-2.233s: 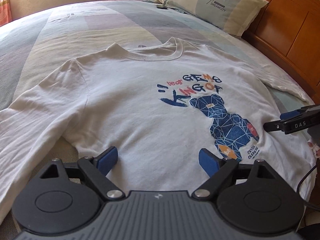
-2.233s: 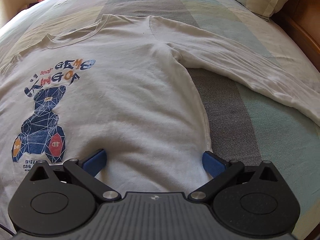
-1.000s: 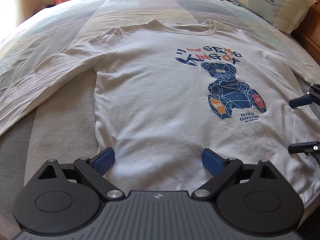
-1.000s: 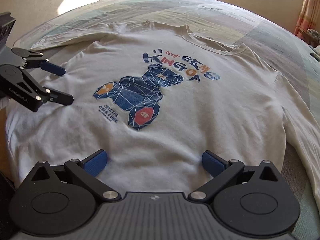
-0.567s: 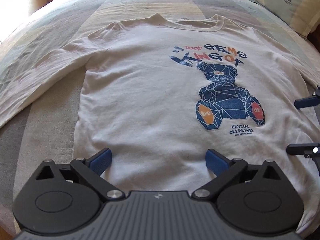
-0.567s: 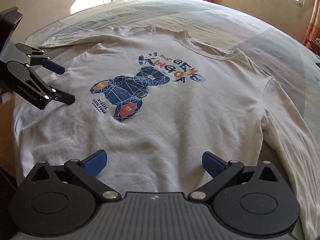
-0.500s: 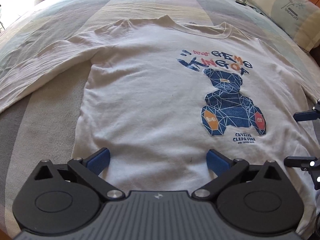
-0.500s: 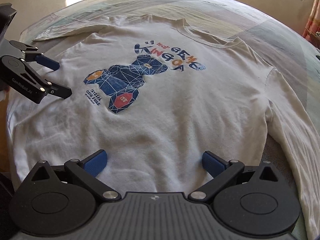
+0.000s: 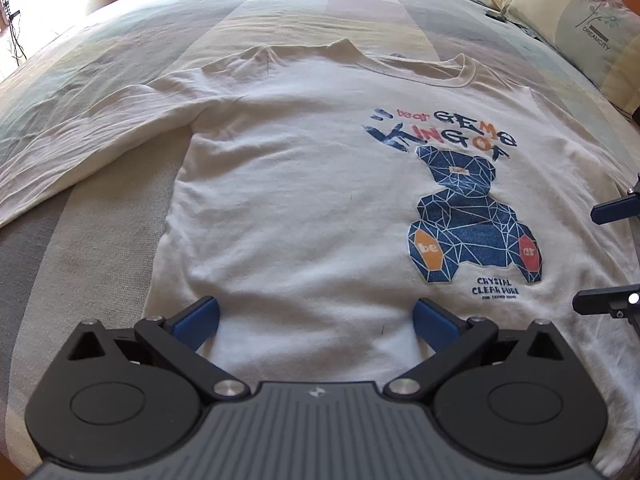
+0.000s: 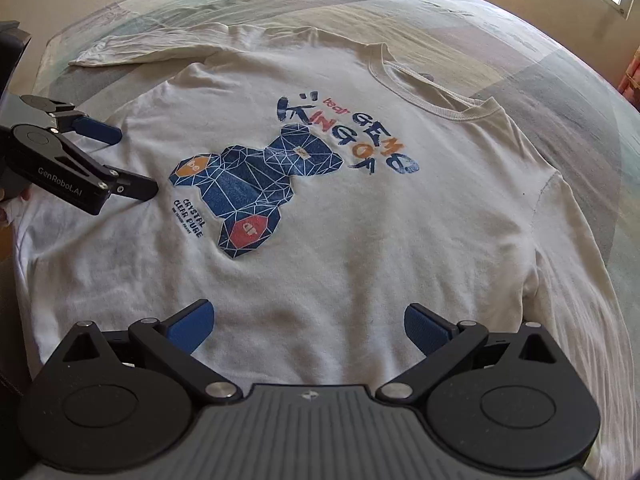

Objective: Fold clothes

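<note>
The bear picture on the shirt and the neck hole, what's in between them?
Colourful printed words. In the left wrist view they sit between the blue bear and the collar of the white shirt.

The white sweatshirt (image 9: 304, 208) reads "bear GEMS KING OF", "be" and "ar" on the bear print, then "CRYSTAL CLEAR PURE"; the pillow (image 9: 588, 20) reads "DREAMCITY"; the left gripper (image 10: 120, 160) reads "GenRobot.AI".

Both grippers' fingers (image 9: 198, 318) spread wide (empty).
</note>
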`<state>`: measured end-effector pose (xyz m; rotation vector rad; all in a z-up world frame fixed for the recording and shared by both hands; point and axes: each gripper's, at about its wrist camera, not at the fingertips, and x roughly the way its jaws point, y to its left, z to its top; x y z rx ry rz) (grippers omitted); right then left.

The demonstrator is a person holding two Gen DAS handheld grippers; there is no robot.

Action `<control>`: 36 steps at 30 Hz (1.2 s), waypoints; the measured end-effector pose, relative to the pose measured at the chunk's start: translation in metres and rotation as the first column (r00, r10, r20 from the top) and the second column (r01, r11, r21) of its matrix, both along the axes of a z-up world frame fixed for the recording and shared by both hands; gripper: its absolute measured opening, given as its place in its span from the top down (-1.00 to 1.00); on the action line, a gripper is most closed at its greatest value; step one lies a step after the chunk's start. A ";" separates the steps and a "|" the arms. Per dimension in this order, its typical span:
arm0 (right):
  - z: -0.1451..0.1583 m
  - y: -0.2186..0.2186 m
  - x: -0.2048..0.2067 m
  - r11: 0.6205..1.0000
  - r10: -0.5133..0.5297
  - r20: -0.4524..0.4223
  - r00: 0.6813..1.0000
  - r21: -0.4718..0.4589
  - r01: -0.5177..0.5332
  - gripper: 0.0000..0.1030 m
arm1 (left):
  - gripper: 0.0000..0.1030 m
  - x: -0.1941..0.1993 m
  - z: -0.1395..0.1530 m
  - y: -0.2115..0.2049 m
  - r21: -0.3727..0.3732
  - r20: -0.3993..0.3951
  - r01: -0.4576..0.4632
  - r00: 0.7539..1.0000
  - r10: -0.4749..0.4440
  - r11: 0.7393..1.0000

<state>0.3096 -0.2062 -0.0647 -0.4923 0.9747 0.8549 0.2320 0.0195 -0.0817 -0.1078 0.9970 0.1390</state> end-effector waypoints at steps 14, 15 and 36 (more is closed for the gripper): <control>-0.018 0.010 0.011 0.998 0.055 0.008 0.998 0.000 -0.055 -1.00 | -1.00 0.009 0.001 -0.001 0.001 -0.046 -0.024 0.999 0.024 1.000; -0.018 0.010 0.010 0.999 0.047 0.013 0.999 0.006 -0.047 -1.00 | -1.00 0.009 0.001 -0.001 0.001 -0.045 -0.023 0.999 0.023 1.000; -0.020 0.011 0.006 0.999 -0.051 0.029 0.998 0.019 0.051 -1.00 | -0.98 0.038 0.006 0.011 -0.051 0.009 0.180 0.984 -0.179 0.982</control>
